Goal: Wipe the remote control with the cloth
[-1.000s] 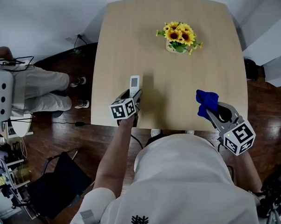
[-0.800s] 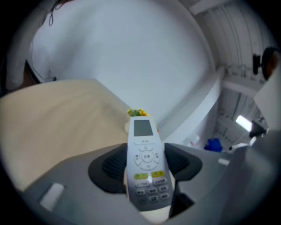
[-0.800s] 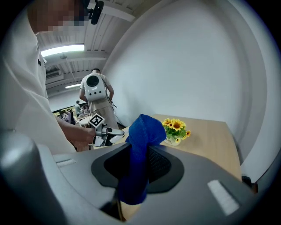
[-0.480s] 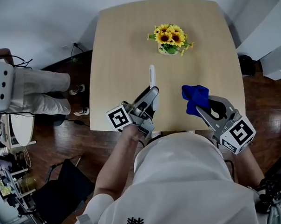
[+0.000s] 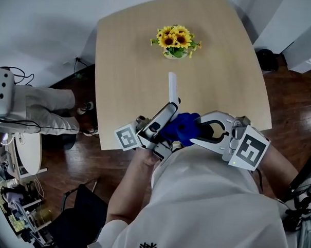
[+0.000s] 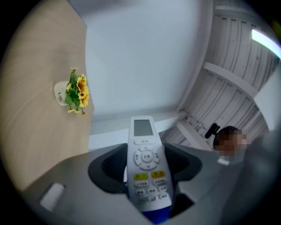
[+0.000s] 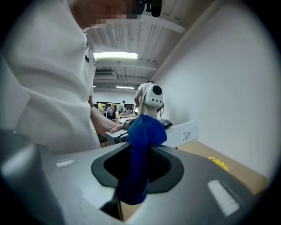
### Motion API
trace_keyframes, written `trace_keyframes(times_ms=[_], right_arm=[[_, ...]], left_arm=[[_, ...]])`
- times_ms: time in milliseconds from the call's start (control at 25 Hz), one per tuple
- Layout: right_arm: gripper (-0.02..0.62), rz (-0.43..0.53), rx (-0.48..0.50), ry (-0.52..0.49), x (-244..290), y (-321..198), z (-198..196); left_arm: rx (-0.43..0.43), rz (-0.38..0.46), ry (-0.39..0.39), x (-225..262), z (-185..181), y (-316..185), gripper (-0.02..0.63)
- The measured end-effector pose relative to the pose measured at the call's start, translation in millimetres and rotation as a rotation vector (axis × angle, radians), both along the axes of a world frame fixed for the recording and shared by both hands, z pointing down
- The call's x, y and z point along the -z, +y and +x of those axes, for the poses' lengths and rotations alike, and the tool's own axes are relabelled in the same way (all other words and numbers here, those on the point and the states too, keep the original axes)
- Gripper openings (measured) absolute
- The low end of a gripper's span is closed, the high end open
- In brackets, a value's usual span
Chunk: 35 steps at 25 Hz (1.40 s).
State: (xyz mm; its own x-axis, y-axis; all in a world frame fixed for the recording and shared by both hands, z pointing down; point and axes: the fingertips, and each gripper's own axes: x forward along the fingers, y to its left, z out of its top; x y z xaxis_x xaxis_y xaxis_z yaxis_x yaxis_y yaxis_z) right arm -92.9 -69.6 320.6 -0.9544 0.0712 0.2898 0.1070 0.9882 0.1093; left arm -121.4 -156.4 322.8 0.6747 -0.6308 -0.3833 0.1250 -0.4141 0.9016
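My left gripper (image 5: 170, 107) is shut on a white remote control (image 5: 172, 87), which it holds lifted above the wooden table (image 5: 127, 68), tip pointing away. In the left gripper view the remote (image 6: 146, 165) lies button-side up between the jaws, with a bit of blue below it. My right gripper (image 5: 196, 131) is shut on a blue cloth (image 5: 180, 126), and the cloth presses against the near end of the remote beside the left jaws. In the right gripper view the cloth (image 7: 141, 151) hangs bunched between the jaws, with the remote (image 7: 182, 134) just beyond it.
A small pot of yellow sunflowers (image 5: 173, 41) stands at the far middle of the table. A seated person's legs (image 5: 37, 110) and a white device (image 5: 2, 91) are at the left, off the table. Dark wood floor surrounds the table.
The left gripper has lifted the remote off the table and tilted it up. The right gripper has swung left with the cloth until it meets the remote.
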Motion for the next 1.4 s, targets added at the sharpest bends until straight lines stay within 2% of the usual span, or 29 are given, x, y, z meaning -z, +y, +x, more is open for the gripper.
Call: trace_keyframes(times_ms=[160,280,400,600,800,960,1160,1280,1400], right_arm=[[0.095,0.028,0.044,-0.008,7.2,-5.0,9.1],[0.095,0.053,0.035,-0.022,14.4,-19.0,19.2],[0.095,0.067,-0.028,-0.046,22.6,-42.5,27.1],[0.095,-0.062,-0.238,-0.103,29.4,-77.8,37.6],[0.095,-0.045,-0.332,-0.105,31.6,-101.7,46.3],[0.095,-0.042,-0.375,-0.127,35.3,-110.6,50.9],[0.095,-0.054,-0.327,-0.141,34.8,-90.1,50.2],[0.095,-0.064,-0.228,-0.129,28.3,-61.0,41.9],[0.095,-0.051,-0.085,-0.081,15.4,-24.8,28.9]], left_arm=[[-0.064,0.049,0.043,9.5,10.2,16.1,0.281],[-0.119,0.098,0.053,19.5,20.9,29.5,0.281],[-0.171,0.116,0.037,22.4,32.2,38.1,0.281],[-0.209,0.129,0.010,20.3,42.8,46.7,0.281],[-0.230,0.134,-0.005,20.0,45.8,50.4,0.281],[-0.211,0.128,-0.021,16.2,42.5,46.1,0.281],[-0.151,0.119,-0.036,11.3,28.4,34.4,0.281],[-0.129,0.117,-0.030,11.9,20.7,27.2,0.281],[-0.119,0.120,-0.035,13.5,17.5,20.7,0.281]])
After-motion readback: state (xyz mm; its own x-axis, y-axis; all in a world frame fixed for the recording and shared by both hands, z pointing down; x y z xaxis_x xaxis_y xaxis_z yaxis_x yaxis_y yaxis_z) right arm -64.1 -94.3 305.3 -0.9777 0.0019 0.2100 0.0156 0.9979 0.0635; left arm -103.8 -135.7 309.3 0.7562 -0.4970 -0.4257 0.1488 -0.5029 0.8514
